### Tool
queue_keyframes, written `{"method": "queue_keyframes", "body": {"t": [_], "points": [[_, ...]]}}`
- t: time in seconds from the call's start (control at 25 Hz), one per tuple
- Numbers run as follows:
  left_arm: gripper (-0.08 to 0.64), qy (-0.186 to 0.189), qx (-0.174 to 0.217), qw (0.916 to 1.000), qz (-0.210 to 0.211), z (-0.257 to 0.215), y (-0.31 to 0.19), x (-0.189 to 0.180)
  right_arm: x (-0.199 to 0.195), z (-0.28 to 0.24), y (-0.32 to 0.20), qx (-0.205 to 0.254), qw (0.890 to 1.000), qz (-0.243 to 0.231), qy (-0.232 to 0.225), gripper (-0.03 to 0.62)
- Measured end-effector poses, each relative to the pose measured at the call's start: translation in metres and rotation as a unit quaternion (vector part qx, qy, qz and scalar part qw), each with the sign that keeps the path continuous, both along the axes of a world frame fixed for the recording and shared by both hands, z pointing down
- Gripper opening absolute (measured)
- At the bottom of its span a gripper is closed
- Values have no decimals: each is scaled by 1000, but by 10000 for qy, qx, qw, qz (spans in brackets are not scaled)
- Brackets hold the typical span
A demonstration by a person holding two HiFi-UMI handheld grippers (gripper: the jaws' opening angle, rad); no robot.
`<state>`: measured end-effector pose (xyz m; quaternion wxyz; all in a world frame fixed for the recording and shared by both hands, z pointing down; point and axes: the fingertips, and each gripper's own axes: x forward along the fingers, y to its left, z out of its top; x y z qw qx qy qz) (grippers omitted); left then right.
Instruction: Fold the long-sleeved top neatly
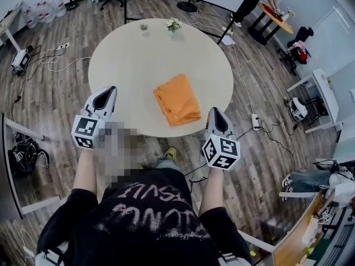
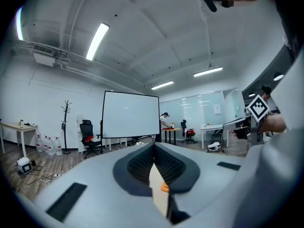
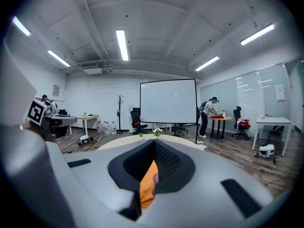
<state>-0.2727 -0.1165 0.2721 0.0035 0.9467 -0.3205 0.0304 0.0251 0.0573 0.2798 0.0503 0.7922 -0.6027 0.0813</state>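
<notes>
The orange long-sleeved top (image 1: pixel 177 99) lies folded into a compact rectangle on the round beige table (image 1: pixel 127 60), right of its middle and toward the near edge. My left gripper (image 1: pixel 110 90) hovers over the table's near-left rim, shut with nothing in it, well left of the top. My right gripper (image 1: pixel 214 112) sits at the near-right rim, just right of the top's near corner, also shut and empty. In the left gripper view a sliver of the orange top (image 2: pixel 164 187) shows behind the gripper (image 2: pixel 153 147). The right gripper view shows the top (image 3: pixel 148 182) behind the gripper (image 3: pixel 154 144).
Two small potted plants (image 1: pixel 174 24) (image 1: pixel 143 26) stand at the table's far edge. Cables and a power strip (image 1: pixel 62 46) lie on the wooden floor to the left. A projection screen (image 3: pixel 167 101) stands beyond the table. A person works at a far table (image 1: pixel 275 16).
</notes>
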Motion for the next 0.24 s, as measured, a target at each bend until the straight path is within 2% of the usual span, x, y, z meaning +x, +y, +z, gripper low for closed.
{"method": "queue_keyframes", "body": {"t": [0.24], "points": [[11, -174, 137, 9997, -96, -1, -1, 2, 6, -2, 2, 22, 10000, 49, 37, 5]]}}
